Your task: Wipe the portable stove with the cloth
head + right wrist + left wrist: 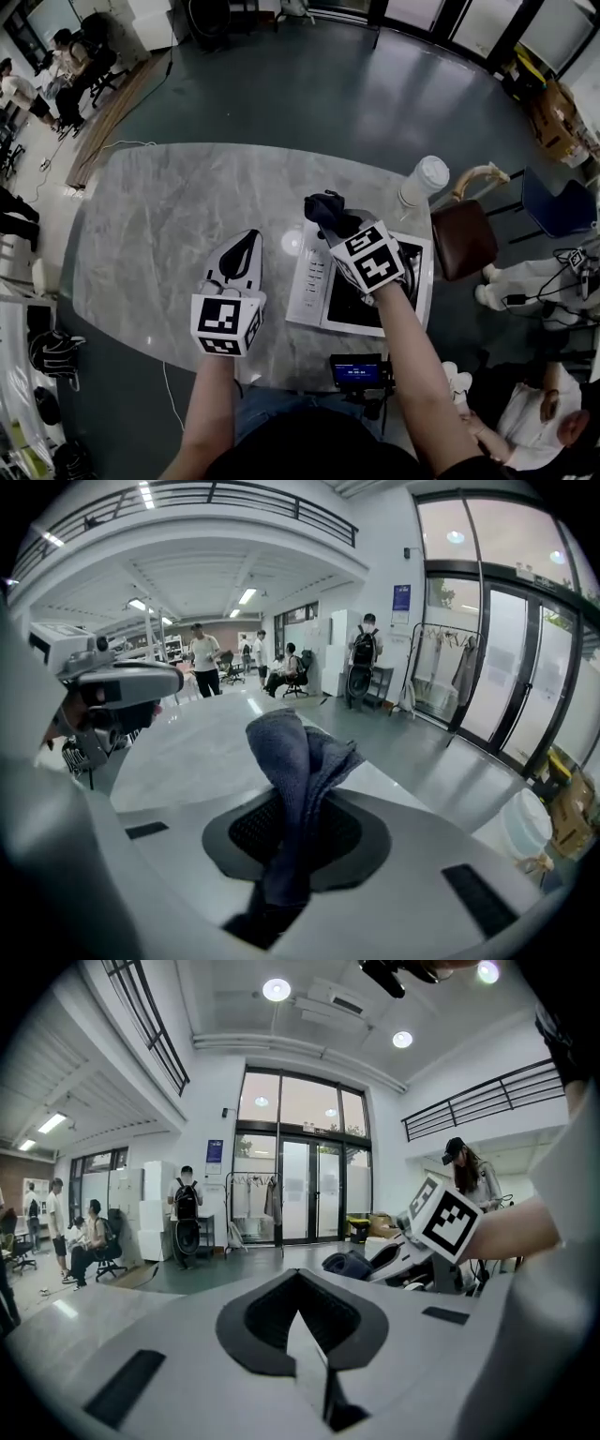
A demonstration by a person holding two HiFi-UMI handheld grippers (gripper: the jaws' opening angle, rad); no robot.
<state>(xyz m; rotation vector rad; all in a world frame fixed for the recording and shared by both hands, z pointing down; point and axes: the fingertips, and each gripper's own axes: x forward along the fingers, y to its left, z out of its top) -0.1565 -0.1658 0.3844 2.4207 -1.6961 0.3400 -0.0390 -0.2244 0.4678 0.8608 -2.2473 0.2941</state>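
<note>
The portable stove (313,278) is white with a black glass top and lies on the marble table (159,234), near its front right. My right gripper (330,223) hovers over the stove's far edge, shut on a dark blue-grey cloth (326,208). In the right gripper view the cloth (298,757) stands bunched up between the jaws of the right gripper (284,860). My left gripper (246,242) is shut and holds nothing, just left of the stove. In the left gripper view, the left gripper (302,1340) has its jaws pressed together, and the cloth (345,1265) shows to the right.
A white lidded cup (423,179) stands at the table's far right edge. A brown chair (464,236) and a blue chair (555,203) are to the right. A small device with a lit screen (357,372) sits at the front edge. People sit at the left and lower right.
</note>
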